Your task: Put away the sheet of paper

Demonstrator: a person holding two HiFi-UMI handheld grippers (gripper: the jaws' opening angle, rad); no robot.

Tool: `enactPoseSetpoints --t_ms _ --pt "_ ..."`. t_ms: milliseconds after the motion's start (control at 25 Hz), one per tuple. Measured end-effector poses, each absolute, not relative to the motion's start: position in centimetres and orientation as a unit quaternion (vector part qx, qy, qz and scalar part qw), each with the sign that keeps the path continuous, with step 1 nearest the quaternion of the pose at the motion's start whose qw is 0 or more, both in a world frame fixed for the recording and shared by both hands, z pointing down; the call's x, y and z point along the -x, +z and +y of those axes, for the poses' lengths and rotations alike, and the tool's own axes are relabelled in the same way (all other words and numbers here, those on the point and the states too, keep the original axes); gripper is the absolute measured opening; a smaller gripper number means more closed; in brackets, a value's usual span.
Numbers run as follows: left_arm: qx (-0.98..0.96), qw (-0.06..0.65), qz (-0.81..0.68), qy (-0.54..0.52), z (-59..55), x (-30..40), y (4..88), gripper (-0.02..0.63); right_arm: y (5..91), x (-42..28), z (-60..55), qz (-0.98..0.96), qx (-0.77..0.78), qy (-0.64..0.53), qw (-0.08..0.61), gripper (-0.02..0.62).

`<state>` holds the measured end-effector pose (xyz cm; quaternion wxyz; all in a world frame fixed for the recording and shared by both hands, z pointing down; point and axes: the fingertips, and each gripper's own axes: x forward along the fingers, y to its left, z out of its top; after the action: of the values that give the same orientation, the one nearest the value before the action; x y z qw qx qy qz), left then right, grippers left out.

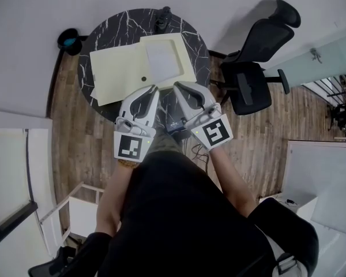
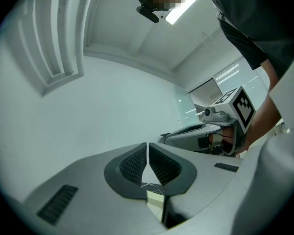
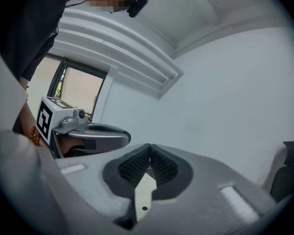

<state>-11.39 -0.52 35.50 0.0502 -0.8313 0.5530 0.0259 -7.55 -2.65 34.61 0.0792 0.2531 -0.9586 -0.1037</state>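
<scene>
Both tongs clenched, nothing in either. Left tongs (image 1: pixel 154 88): the left gripper view shows the pads meeting at the tips, with only a sliver of marble and cream folder visible through the gap below. Right tongs (image 1: pixel 176 85): same in the right gripper view, pads together, with a strip of cream folder and its small dark dot behind them.

Sheet of paper (image 1: pixel 163 58): white, lying flat on the right leaf of the open cream folder (image 1: pixel 118 71), toward the far side. Neither tool touches it. The folder is spread over the round black marble desk (image 1: pixel 112 30), 2 leaves, the right one overlapping the left.

The 2 tools sit side by side at the near edge of the desk, tips at the folder's near edge, left one by the middle seam, right one by the right leaf. Cannot tell if the tips touch the folder.

Small dark object (image 1: pixel 163 19) at the desk's far edge. Black office chair (image 1: pixel 254 74) just right of the desk.
</scene>
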Motion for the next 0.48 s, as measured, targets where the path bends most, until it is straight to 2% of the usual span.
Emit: enactPoseSetpoints --t_ms 480 --pt "0.824 0.049 0.564 0.023 -0.2 12.4 35.8 0.018 34.9 9.1 -2.5 -0.964 -0.235 -0.096 0.077 -0.002"
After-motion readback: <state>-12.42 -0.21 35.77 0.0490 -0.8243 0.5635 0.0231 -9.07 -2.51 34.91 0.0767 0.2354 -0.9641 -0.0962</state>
